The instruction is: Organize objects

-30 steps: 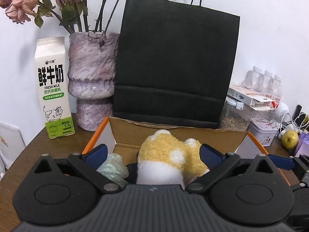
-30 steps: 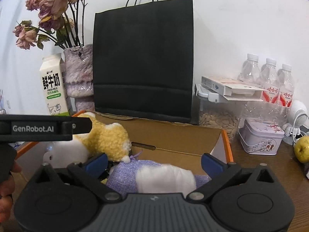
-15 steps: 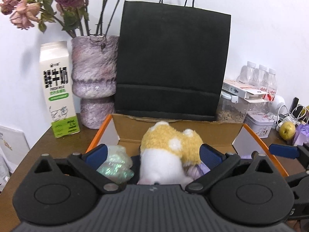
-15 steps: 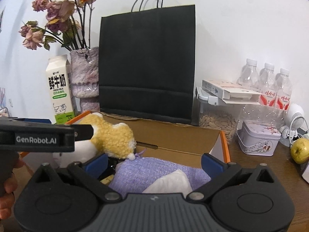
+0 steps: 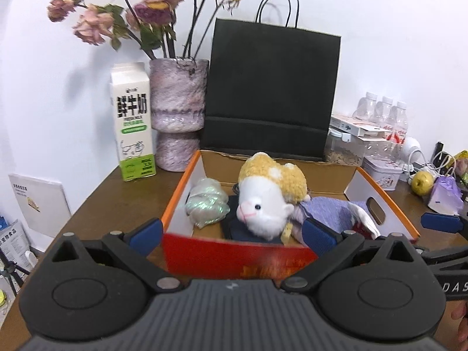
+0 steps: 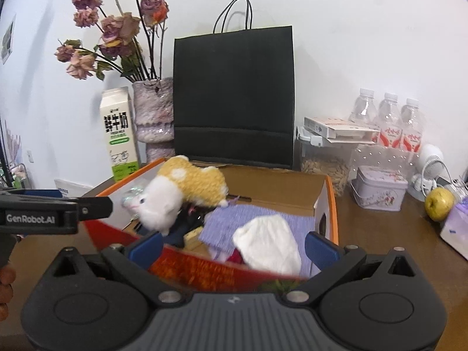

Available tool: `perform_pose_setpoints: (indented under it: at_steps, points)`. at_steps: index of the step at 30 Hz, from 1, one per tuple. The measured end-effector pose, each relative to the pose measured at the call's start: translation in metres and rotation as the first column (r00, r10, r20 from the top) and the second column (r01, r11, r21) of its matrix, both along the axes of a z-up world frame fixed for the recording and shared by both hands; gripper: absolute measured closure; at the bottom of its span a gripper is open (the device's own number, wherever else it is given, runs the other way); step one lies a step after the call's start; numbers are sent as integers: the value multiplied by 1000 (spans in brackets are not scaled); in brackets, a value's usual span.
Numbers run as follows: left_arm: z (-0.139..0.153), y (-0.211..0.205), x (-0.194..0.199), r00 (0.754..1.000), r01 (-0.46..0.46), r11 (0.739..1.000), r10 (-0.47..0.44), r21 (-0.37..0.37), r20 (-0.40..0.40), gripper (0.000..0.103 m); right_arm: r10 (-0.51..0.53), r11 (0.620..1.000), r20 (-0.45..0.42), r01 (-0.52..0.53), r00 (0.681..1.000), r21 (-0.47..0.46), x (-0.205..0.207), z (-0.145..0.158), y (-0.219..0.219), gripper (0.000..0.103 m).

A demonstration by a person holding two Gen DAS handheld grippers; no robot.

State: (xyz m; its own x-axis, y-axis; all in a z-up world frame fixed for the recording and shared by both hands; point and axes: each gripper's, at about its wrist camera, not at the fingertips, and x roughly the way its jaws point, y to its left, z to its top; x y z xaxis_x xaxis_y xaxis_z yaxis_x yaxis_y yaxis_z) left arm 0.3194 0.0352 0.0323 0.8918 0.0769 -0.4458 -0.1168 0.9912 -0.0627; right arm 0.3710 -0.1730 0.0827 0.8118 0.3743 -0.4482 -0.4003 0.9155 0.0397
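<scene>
Left wrist view: left gripper [image 5: 232, 232] held wide, empty, before cardboard box [image 5: 181, 193]; plush toy [image 5: 269, 196] seen inside box, at 12 o'clock. Right wrist view: right gripper [image 6: 234, 247] spread wide, empty; purple cloth [image 6: 251, 219] lying in box at 12 o'clock, plush toy at 11 o'clock

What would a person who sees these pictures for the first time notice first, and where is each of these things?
The eye goes first to the plush toy, yellow and white, lying in the open orange-edged cardboard box at the middle of the table, beside a purple cloth. Behind the box stands a tall black paper bag against the wall. To its left is a purple vase of dried roses, with a milk carton next to it.
</scene>
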Motion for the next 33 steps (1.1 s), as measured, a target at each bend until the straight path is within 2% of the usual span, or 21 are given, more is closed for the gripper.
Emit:
perform_pose_setpoints:
  at_steps: [18,33]
  points:
    - [-2,0,-131,1000,15,1000,-14,14,-28,0,-3,1000,-26,3,1000,21,-123,8,-18,0]
    - [-10,-11,-197,998,28,1000,-27,11,-49,0,-1,1000,-34,2,999,12,-193,7,-24,0]
